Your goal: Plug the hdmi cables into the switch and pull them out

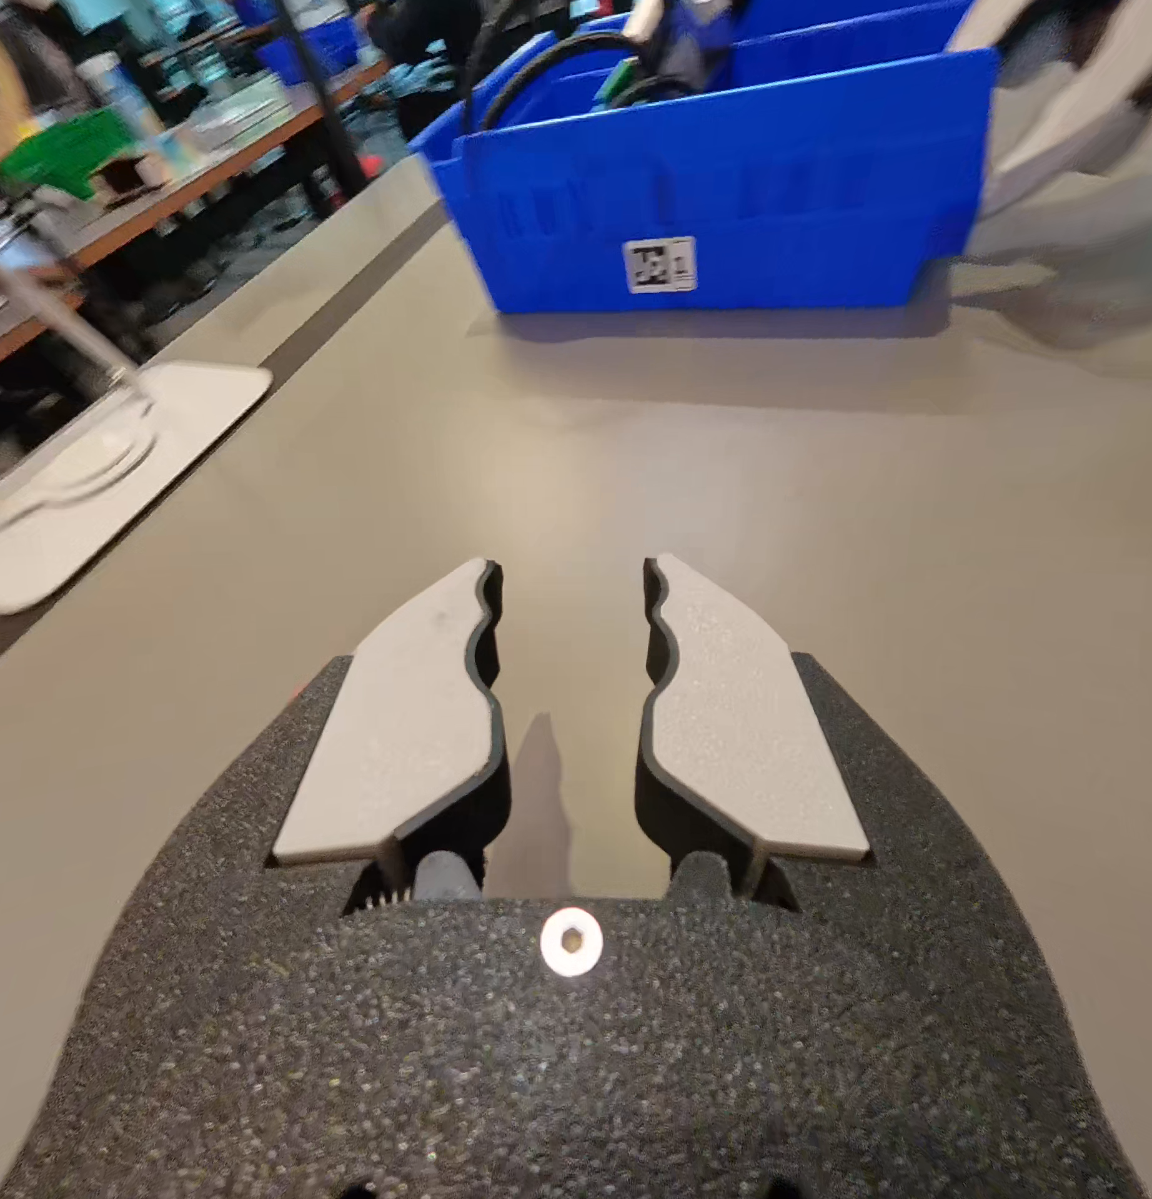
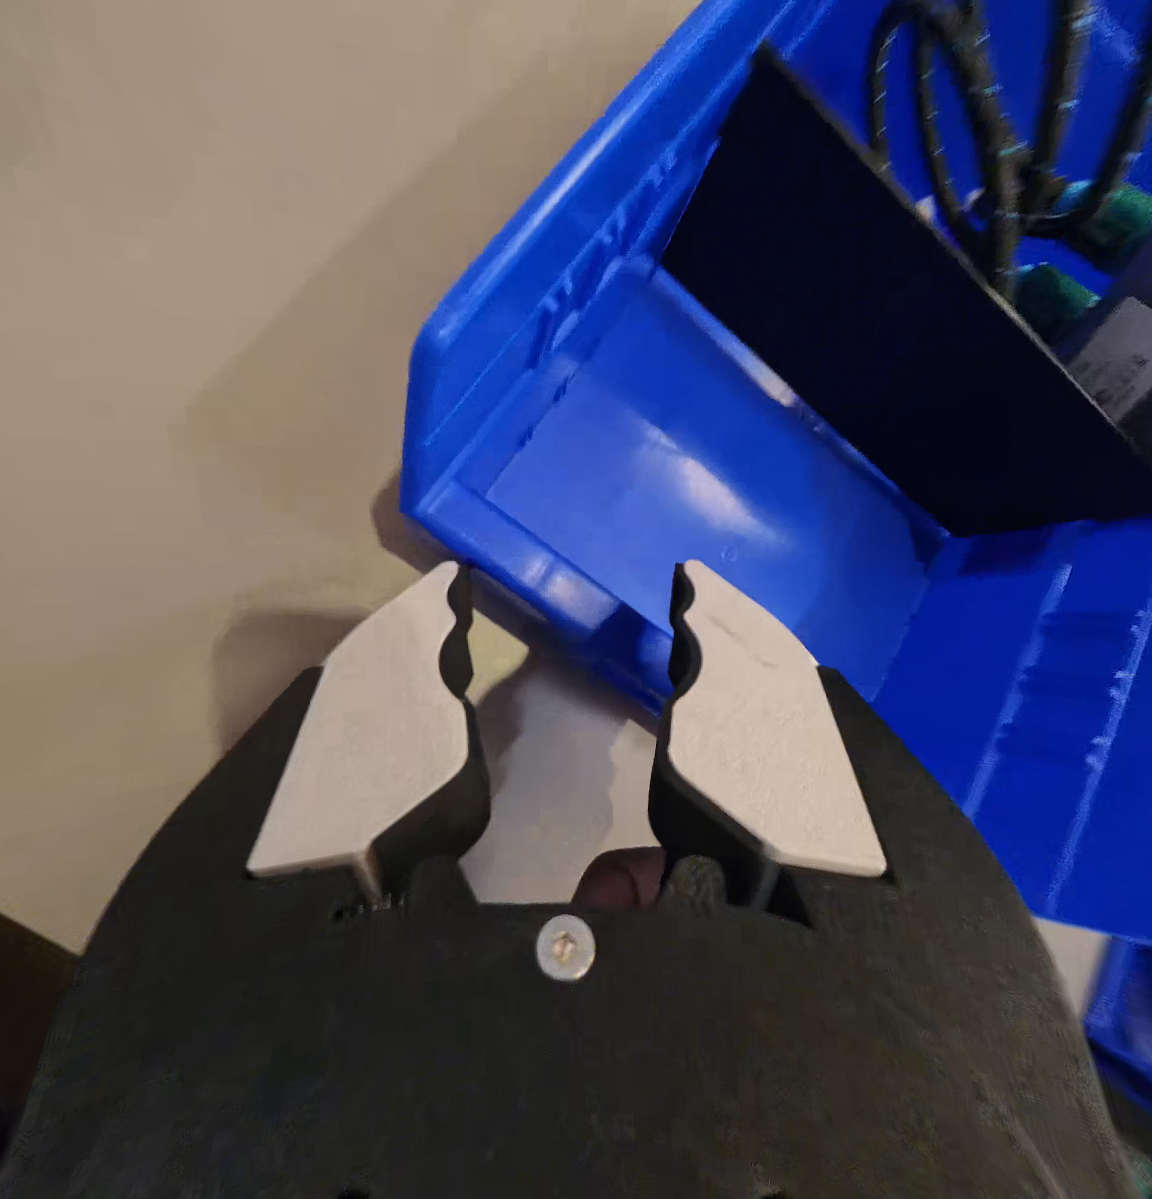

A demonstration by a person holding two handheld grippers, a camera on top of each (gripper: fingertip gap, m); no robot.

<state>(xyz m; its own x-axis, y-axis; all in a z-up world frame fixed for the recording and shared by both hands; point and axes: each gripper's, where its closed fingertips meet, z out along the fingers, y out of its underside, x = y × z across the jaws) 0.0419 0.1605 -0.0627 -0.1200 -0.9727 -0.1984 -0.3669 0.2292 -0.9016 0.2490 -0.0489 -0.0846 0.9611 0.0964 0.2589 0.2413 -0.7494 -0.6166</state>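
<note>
— What is the left gripper (image 1: 572, 568) doing?

— It hangs over the bare tan counter (image 1: 625, 467), jaws moderately apart with only counter surface showing between them. They grip nothing. The blue bin (image 1: 723, 194) stands well ahead of it, its long wall facing the camera with a small white sticker (image 1: 660, 265) low on that wall.

— And the right gripper (image 2: 567, 571)?

— It is right at a front corner of the same blue bin (image 2: 658, 467), looking down into it. The jaws stand wide. The bin's low front lip (image 2: 547, 584) runs slantwise through the gap between the fingertips. Both pads lie close to the plastic, but I cannot tell whether either one presses on it.

— What is inside the bin?

— A dark divider panel (image 2: 885, 311) crosses it. The near compartment looks bare blue plastic. Behind the divider lie black cables (image 2: 976, 130) looped together, with some green pieces (image 2: 1054, 295) and a grey block (image 2: 1118, 363).

— Anything else around?

— To the left on the counter sits a pale flat base plate (image 1: 190, 415) with a thin metal rod (image 1: 60, 318) rising from it. Beyond the counter's edge there are blurred workbenches (image 1: 190, 169). At the upper right of the left view, a blurred pale shape (image 1: 1080, 104) reaches toward the bin; it is too smeared to identify.
</note>
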